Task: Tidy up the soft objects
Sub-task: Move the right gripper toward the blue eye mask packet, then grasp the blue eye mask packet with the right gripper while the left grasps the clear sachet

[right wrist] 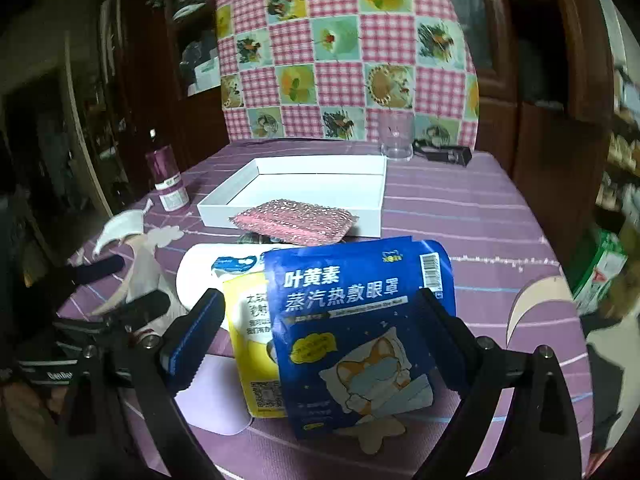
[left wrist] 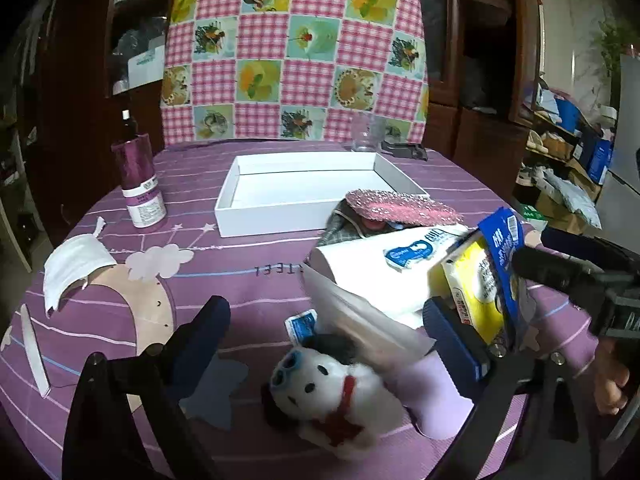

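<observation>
Blue eye-mask pack (right wrist: 356, 336) lies on the table just before the white box (right wrist: 296, 200), between the wide-open fingers of the right gripper (right wrist: 320, 344), which grips nothing. Picking it up looks like the current step: close, lift, carry to the box. Left gripper (left wrist: 324, 344) hangs wide open over the plush dog (left wrist: 336, 396), holding nothing.

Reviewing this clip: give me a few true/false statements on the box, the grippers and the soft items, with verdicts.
1. The white box holds several items. False: its visible interior is bare.
2. The right gripper is open, straddling the blue eye-mask packet. True.
3. The plush dog lies in front of the left gripper. True.
4. The pink sponge sits inside the box. False: it rests outside, at the near wall.
5. The face mask is on the plush dog. False: it lies apart on the tablecloth.
</observation>
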A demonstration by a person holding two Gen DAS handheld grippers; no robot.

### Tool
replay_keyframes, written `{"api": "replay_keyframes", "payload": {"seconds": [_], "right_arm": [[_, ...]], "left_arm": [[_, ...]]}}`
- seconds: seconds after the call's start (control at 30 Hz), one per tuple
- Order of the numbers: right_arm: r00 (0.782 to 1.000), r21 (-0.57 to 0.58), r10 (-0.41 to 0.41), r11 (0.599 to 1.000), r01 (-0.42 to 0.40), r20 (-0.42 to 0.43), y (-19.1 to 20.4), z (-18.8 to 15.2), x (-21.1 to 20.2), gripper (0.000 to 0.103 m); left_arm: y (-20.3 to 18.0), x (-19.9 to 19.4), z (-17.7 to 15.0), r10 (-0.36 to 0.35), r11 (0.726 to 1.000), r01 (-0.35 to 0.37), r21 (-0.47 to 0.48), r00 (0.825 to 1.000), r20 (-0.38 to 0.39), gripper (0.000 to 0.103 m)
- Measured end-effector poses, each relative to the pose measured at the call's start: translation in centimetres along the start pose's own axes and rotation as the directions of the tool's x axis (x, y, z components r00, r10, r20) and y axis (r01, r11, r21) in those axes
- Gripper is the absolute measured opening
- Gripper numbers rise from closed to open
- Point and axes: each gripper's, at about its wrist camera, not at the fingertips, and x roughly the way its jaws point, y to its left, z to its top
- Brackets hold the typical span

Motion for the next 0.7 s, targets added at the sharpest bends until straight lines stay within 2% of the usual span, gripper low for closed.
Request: {"api": "replay_keyframes", "payload": {"seconds": [0.3,0.4,0.57,0.63,0.7], "right_arm": [[0.998,0.051,0.033,0.998,-0.030,-0.054,-1.7,0.0,0.9,0.094],[0.995,0.098,0.035,0.995,-0.025,-0.093,-2.8,-0.2,1.8,0.094],[0.976,0.208,0.156,0.970,-0.123,-0.153,-4.0,-0.8,3.0,0.094],[0.970,0.199,0.175,0.970,-0.140,-0.171,-3.5,-1.1,3.4,0.094],[0.968,0.154,0.155,0.980,-0.126,-0.196,-2.6,-1.4,3.8,0.095]], "left_arm": [[0.2,-0.1,0.0,-0.045,0.999,0.044,-0.018,0.999,-0.007,0.095],[-0.1,0.3,-0.3,-0.054,0.999,0.054,-0.002,0.998,-0.044,0.095],[-0.8,0.8,-0.7,-0.049,0.998,0.052,0.036,0.995,-0.083,0.095],[-0.8,0.8,-0.8,-0.059,0.997,0.062,0.036,0.995,-0.086,0.095],[-0.7,0.8,-0.8,-0.060,0.997,0.063,0.032,0.994,-0.091,0.095]]}}
